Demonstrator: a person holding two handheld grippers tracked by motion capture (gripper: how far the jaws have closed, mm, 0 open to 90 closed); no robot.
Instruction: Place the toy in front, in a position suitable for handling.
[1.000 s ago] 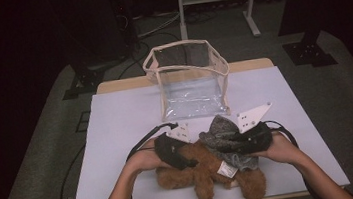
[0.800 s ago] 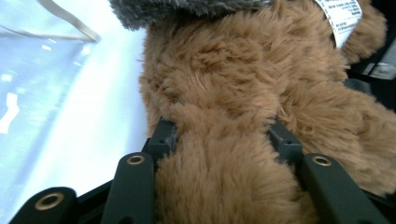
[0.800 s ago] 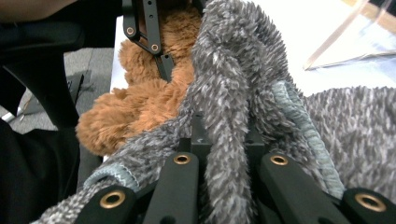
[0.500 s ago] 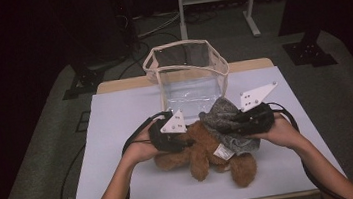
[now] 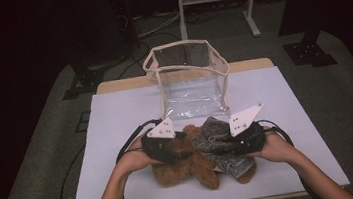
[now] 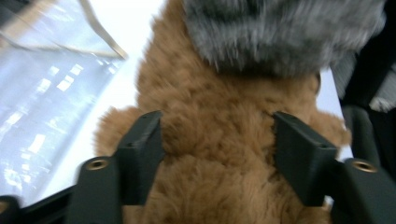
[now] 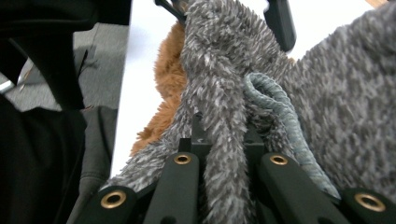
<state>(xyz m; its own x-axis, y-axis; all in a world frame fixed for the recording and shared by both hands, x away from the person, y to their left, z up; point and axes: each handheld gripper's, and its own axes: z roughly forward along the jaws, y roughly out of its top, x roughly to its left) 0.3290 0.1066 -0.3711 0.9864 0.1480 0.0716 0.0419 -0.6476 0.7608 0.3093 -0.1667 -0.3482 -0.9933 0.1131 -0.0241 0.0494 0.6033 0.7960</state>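
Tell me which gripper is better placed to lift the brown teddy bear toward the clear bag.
Left. The left gripper has its jaws pressed against both sides of the brown teddy bear, while the right gripper is clamped on the grey fuzzy garment. The clear bag stands just ahead.

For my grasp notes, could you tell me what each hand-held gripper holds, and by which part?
The left hand-held gripper clasps the brown plush toy around its body. The right hand-held gripper pinches a fold of the grey fuzzy garment on it.
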